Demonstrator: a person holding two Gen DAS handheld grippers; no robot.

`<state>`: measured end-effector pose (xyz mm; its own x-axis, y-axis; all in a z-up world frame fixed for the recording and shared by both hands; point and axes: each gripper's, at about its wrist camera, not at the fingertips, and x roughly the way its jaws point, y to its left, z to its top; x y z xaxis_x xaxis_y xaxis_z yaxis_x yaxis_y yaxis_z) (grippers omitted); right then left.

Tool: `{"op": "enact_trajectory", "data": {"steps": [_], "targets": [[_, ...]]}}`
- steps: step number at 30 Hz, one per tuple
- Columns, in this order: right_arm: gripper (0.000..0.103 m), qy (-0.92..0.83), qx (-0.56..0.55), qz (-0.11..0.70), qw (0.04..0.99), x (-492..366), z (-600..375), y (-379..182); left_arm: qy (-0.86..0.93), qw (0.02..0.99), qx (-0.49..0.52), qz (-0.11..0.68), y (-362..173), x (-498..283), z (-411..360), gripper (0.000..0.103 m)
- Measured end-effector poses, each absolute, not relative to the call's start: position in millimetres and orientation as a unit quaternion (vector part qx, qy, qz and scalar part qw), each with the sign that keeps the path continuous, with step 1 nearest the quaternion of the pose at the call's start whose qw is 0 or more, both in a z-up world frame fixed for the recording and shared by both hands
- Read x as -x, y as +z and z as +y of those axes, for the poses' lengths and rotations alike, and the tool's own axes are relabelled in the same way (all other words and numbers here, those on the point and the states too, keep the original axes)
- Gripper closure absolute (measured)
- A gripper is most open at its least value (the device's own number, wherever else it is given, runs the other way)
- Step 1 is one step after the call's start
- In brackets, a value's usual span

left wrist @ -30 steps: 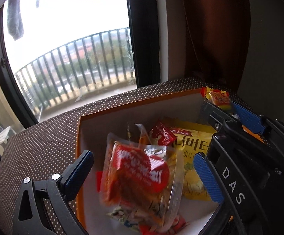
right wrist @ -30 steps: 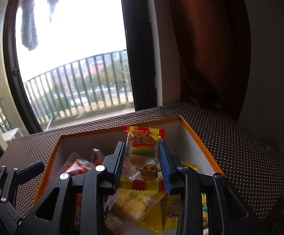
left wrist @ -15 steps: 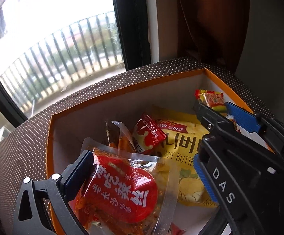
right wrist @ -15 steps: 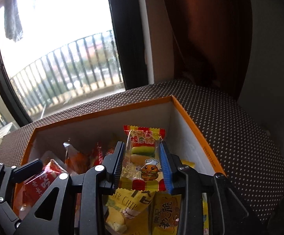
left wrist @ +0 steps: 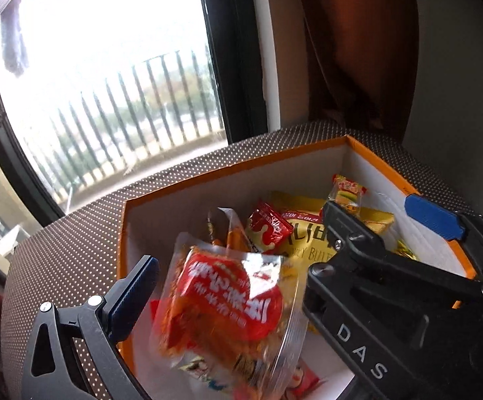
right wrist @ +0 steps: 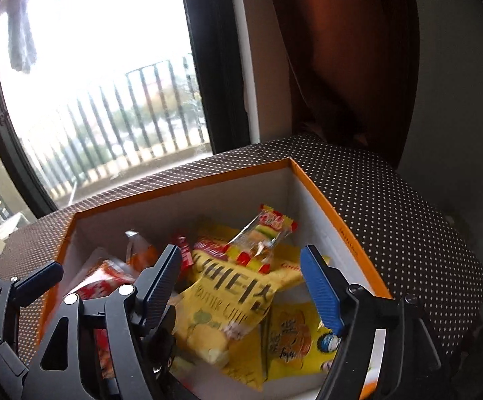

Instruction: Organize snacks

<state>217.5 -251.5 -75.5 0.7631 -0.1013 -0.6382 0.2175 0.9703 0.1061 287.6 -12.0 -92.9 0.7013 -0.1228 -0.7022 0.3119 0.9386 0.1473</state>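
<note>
An orange-rimmed box with white walls holds several snack packs. My right gripper is open over it; the small burger-candy pack lies free on the yellow chips bag, also seen in the left wrist view. My left gripper hangs over the box's left part. A clear pack with a red label sits between its fingers, blurred; only the left finger shows, the right is hidden behind the right gripper's body, so contact is unclear.
The box stands on a brown dotted cushion beside a window with a railing outside. A dark curtain and a pale wall stand at the back right. Another yellow pack and a small red sachet lie in the box.
My right gripper has opened and the burger-candy pack has dropped onto the chips bag. Both grippers have lifted and drawn back a little. The red-label pack has tilted up between the left fingers.
</note>
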Motion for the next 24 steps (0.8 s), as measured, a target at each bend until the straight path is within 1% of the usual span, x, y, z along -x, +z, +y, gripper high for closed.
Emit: {"op": "enact_trajectory", "data": {"steps": [3,7,11,16,24], "targets": [[0.025,-0.080,-0.084,0.323,0.939,-204.2,-244.2,-69.9,-0.117,0.921,-0.120,0.352,-85.9,-271.4,-3.8,0.001],[0.021,-0.068,-0.066,0.303,0.948,-186.6,-228.2,-60.1,-0.108,0.931,-0.100,0.334,-79.5,-255.7,13.5,0.001],[0.020,-0.057,-0.054,0.287,0.955,-170.0,-207.6,-49.7,-0.103,0.940,-0.079,0.316,-70.8,-236.9,33.5,0.001],[0.019,-0.034,-0.043,0.263,0.963,-145.6,-180.3,-34.0,-0.084,0.954,-0.063,0.282,-50.8,-201.5,66.0,0.001],[0.016,-0.011,-0.032,0.220,0.975,-111.4,-138.9,-11.4,-0.046,0.967,-0.037,0.248,-30.8,-163.2,122.9,0.001]]}}
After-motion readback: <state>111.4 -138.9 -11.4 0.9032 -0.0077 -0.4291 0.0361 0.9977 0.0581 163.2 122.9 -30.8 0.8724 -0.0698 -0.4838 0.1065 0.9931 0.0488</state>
